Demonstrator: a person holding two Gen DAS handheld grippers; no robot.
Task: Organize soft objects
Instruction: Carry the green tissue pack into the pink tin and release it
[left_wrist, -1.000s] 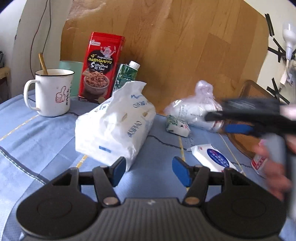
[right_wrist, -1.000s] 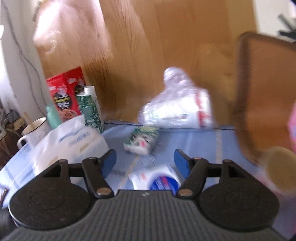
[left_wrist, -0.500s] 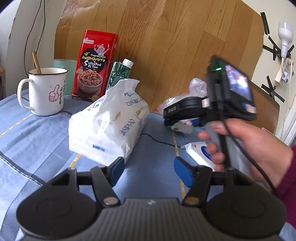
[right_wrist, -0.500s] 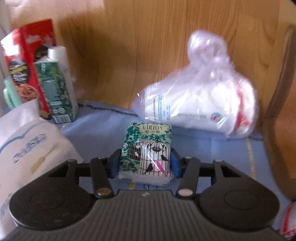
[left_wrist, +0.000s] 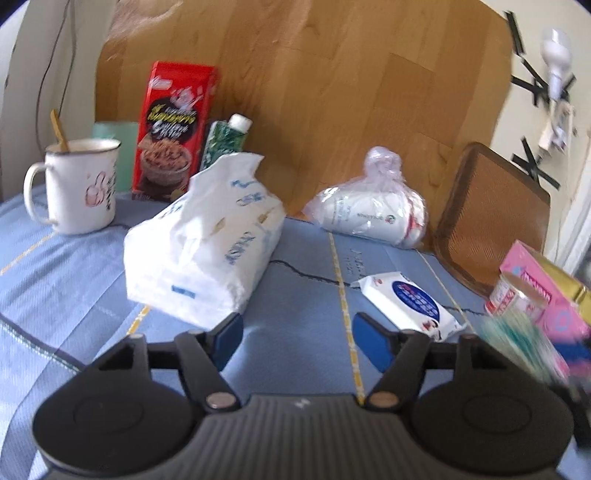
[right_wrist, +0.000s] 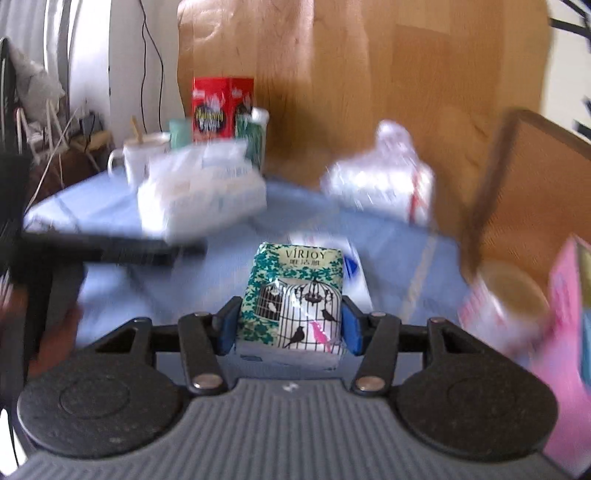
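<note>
A round counter (left_wrist: 74, 266) covered in blue cloth fills both views. In the right wrist view, the right gripper (right_wrist: 290, 326) sits at bottom centre, its blue jaws pinching a small green tissue pack (right_wrist: 291, 299) printed with a birdcage, though they are easing slightly apart; the pack is lifted above the cloth, and the surroundings are blurred. In the left wrist view, the left gripper (left_wrist: 297, 341) is at bottom centre, jaws spread and widening, with nothing between them. Just above its left jaw lies a large white tissue bag (left_wrist: 207, 240). A white wipes packet (left_wrist: 406, 302) lies right of centre, and a knotted clear plastic bag (left_wrist: 373, 210) sits behind it by the wooden board (left_wrist: 332, 92). At upper left stand a white mug (left_wrist: 77, 188), a red box (left_wrist: 173, 129) and a green carton (left_wrist: 225, 144).
</note>
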